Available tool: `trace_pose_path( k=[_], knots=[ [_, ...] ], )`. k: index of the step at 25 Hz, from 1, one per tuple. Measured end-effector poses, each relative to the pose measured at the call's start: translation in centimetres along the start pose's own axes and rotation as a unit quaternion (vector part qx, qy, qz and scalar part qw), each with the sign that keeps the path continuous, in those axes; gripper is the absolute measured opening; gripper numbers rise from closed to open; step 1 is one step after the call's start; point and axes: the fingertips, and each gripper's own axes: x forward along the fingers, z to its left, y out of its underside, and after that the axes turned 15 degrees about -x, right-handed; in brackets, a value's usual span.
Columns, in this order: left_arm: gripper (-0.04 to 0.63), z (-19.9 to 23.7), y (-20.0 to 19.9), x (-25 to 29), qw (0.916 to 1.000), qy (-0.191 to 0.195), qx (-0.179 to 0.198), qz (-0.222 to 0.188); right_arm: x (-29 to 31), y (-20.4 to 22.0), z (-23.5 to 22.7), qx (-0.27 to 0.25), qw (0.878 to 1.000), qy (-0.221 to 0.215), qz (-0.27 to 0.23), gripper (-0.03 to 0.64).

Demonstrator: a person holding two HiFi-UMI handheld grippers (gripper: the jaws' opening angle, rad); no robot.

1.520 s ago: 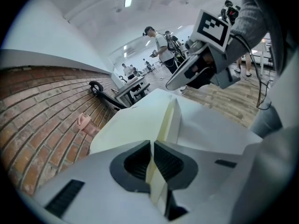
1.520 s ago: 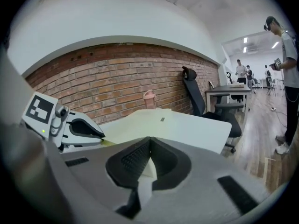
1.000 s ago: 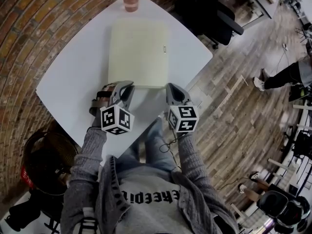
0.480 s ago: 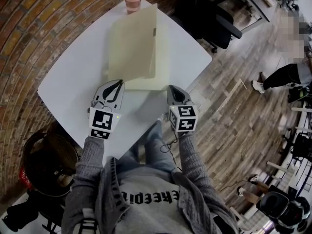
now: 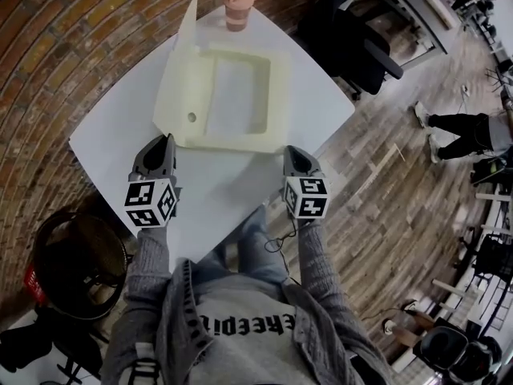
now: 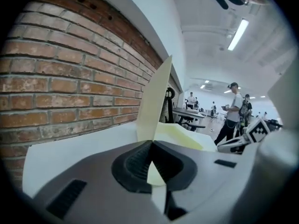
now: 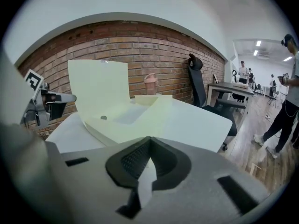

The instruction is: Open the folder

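The cream folder (image 5: 272, 95) lies open on the white table (image 5: 112, 143), its shallow inner tray showing. Its cover (image 5: 178, 79) stands tilted up along the left side, with a round snap near its front corner. My left gripper (image 5: 165, 140) is shut and holds nothing, just in front of the cover's near corner and apart from it. My right gripper (image 5: 291, 151) is also shut and holds nothing, near the folder's front right corner. In the left gripper view the cover (image 6: 154, 101) rises past the shut left gripper (image 6: 150, 144). In the right gripper view the folder (image 7: 140, 113) lies beyond the shut right gripper (image 7: 149, 141).
A pink lidded cup (image 5: 240, 5) stands at the table's far edge behind the folder. A brick wall (image 5: 48, 46) runs along the left. A black office chair (image 5: 361, 38) is to the right, and a black bin (image 5: 76, 267) sits by my left side. People stand far off.
The cover has swung up from flat and over to the left, leaving the folder open. My left gripper has moved left, away from the folder's front edge. The right gripper has barely moved.
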Motion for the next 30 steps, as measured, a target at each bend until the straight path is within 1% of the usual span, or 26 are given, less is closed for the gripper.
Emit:
trace_pose_path(
  k=[5,9,11,16,20,22,26,28,30],
  knots=[
    [0.008,3.5,0.9,-0.5,0.9982,-0.05,-0.032,0.009,0.0,0.0,0.2,-0.009,1.0,0.003,0.008,0.003],
    [0.008,6.2,2.0,-0.7,0.9934,-0.091,-0.066,0.021,0.1,0.0,0.2,-0.014,1.0,0.005,0.013,0.003],
    [0.008,7.4,2.6,-0.7,0.991,-0.111,-0.068,0.03,0.1,0.0,0.2,-0.016,1.0,0.006,0.015,0.003],
    [0.009,9.0,3.6,-0.3,0.9864,-0.148,-0.046,0.055,0.1,-0.1,0.3,-0.021,1.0,0.008,0.017,0.003],
    [0.009,9.9,3.9,0.3,0.9819,-0.172,-0.004,0.079,0.2,-0.2,0.3,-0.024,1.0,0.008,0.019,0.003],
    [0.009,10.2,4.2,0.6,0.979,-0.182,0.011,0.092,0.2,-0.2,0.2,-0.025,0.999,0.008,0.02,0.003],
    [0.009,11.7,5.4,0.9,0.9726,-0.2,0.013,0.118,0.2,-0.1,0.2,-0.026,0.999,0.011,0.023,0.003],
    [0.009,12.4,5.9,1.2,0.969,-0.207,0.027,0.133,0.2,-0.1,0.2,-0.027,0.999,0.011,0.023,0.003],
    [0.011,12.7,6.1,1.5,0.9678,-0.206,0.04,0.138,0.2,-0.1,0.2,-0.027,0.999,0.012,0.025,0.003]
  ],
)
